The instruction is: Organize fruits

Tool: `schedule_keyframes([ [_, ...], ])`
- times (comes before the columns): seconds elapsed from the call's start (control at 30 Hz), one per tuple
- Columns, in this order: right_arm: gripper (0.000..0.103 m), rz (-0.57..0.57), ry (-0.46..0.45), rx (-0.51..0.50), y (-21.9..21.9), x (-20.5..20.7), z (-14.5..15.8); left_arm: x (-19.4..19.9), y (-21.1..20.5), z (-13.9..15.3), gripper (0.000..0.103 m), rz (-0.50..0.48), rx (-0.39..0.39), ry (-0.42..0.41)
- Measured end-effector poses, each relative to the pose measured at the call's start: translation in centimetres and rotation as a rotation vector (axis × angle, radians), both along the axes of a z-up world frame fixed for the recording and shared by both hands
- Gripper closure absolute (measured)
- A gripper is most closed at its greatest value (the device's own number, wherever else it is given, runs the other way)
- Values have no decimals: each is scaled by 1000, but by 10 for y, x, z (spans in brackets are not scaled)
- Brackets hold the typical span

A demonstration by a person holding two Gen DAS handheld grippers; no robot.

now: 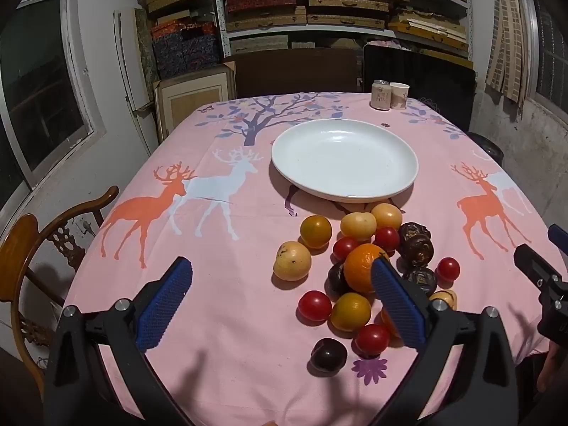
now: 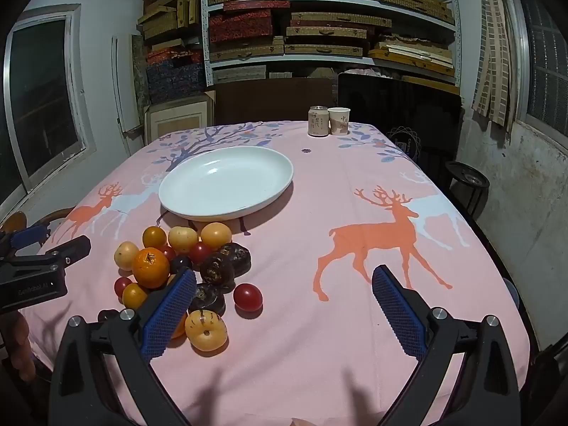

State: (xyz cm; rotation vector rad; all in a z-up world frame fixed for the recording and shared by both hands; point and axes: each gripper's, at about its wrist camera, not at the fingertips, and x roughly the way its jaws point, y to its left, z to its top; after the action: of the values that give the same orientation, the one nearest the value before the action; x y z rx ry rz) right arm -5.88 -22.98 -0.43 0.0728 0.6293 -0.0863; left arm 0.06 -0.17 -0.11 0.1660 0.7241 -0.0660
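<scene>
A pile of fruit lies on the pink deer tablecloth just in front of an empty white plate (image 1: 344, 159), which also shows in the right wrist view (image 2: 227, 183). The pile holds an orange (image 1: 362, 266), yellow plums (image 1: 291, 261), red cherry tomatoes (image 1: 314, 305), dark plums (image 1: 328, 355) and dark brown wrinkled fruits (image 1: 417, 243). My left gripper (image 1: 280, 300) is open and empty, hovering over the pile's near left side. My right gripper (image 2: 284, 307) is open and empty, to the right of the pile, near a red tomato (image 2: 247, 296) and a yellow fruit (image 2: 206, 330).
A can (image 1: 381, 95) and a paper cup (image 1: 399, 96) stand at the table's far edge. A wooden chair (image 1: 42, 248) is at the left of the table. Shelves of boxes fill the back wall. A black stool (image 2: 467, 181) stands at the right.
</scene>
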Motion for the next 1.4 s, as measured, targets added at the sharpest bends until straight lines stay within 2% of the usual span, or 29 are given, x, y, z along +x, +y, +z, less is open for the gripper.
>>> schedule_keyframes([
  [0.1, 3, 7, 13, 4, 1, 1, -2, 1, -6, -2, 4, -5, 11, -2],
  [0.13, 3, 9, 14, 4, 1, 1, -2, -1, 1, -4, 4, 6, -23, -8],
  [0.4, 3, 9, 8, -17, 12, -3, -5, 2, 4, -8, 4, 10, -26, 5],
  [1.4, 3, 11, 7, -5, 7, -5, -3, -4, 7, -5, 4, 4, -32, 9],
])
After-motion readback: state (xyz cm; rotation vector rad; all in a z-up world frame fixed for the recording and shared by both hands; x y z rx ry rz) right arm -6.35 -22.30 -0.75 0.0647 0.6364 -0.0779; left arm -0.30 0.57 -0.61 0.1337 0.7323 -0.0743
